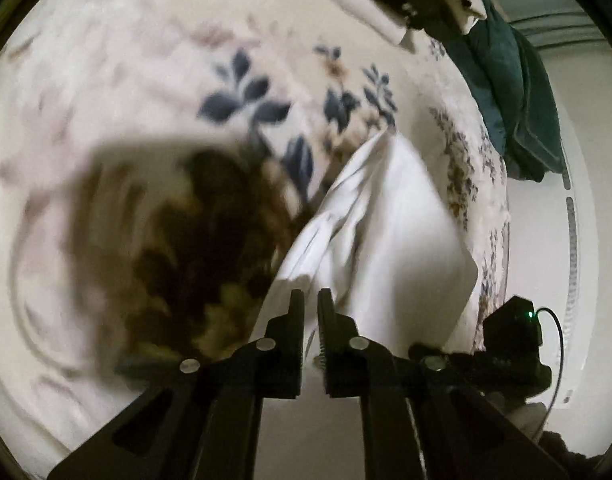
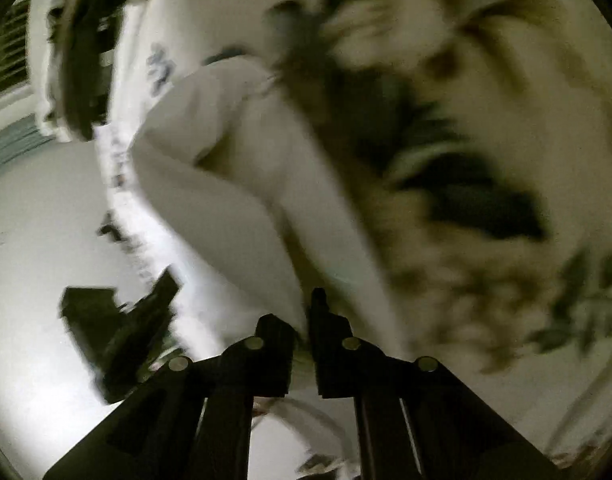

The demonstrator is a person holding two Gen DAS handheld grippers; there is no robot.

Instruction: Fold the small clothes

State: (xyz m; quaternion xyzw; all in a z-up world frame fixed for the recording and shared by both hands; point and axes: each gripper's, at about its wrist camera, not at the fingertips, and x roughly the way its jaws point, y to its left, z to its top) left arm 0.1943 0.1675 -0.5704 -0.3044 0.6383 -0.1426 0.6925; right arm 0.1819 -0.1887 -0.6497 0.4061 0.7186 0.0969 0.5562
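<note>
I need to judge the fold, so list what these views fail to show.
- White cloth, left wrist view: type unclear; lower edge hidden behind left hand-held gripper.
- Cloth, right wrist view: outline lost to motion blur.
- Bedspread: pattern smeared, partly shadowed.
- Right hand-held gripper: grip point unclear.

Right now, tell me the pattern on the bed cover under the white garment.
Cream bed cover printed with dark blue leaves and flowers; clearest in the left wrist view.

No legible text anywhere.

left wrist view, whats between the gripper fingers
A fold of the white garment sits pinched in the left gripper; the left wrist view shows its jaws shut on the cloth.
</note>
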